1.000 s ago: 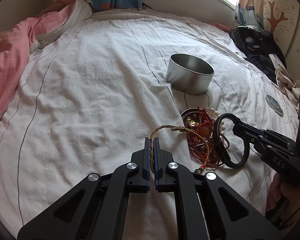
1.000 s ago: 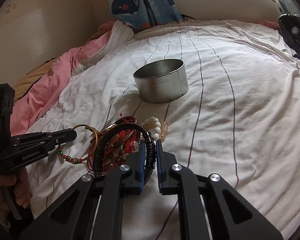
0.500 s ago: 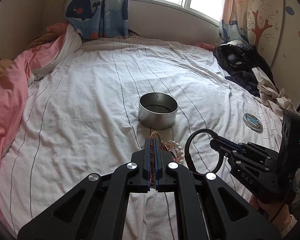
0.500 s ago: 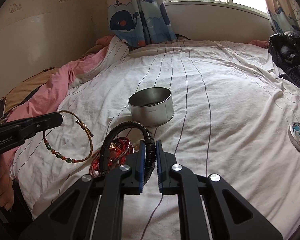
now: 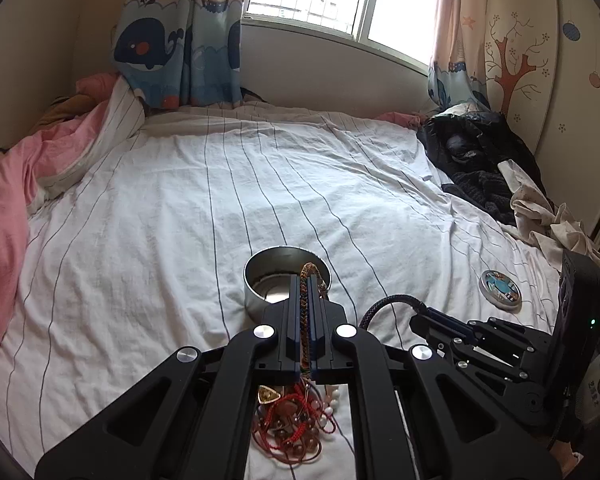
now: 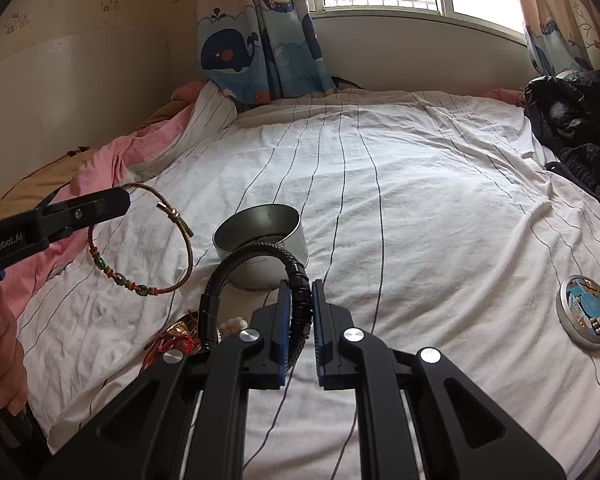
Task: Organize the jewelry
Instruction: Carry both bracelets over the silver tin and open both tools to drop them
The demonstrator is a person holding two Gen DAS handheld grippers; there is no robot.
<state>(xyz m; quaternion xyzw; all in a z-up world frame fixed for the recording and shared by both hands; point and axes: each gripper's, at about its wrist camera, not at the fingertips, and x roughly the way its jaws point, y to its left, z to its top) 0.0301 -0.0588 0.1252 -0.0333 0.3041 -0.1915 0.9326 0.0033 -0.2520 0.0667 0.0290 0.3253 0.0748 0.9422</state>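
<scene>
My left gripper (image 5: 307, 280) is shut on a brown braided cord bracelet (image 5: 309, 270) with green beads, held in the air in front of the round metal tin (image 5: 256, 280); the bracelet hangs as a loop in the right wrist view (image 6: 140, 240). My right gripper (image 6: 300, 284) is shut on a black braided leather bracelet (image 6: 252, 256), also raised, with the tin (image 6: 260, 232) beyond it. A pile of red cords and beads (image 5: 296, 428) lies on the sheet below my left gripper; it also shows in the right wrist view (image 6: 176, 338).
The white striped bedsheet (image 5: 180, 220) covers the bed. The tin's round lid (image 6: 586, 316) lies to the right. Pink bedding (image 5: 4, 216) is bunched at left, dark clothes (image 5: 480, 160) at right. Whale curtains and a window stand behind.
Both grippers have risen from the pile, each lifting its bracelet clear of the sheet. The tin now sits close in front of both grippers.
</scene>
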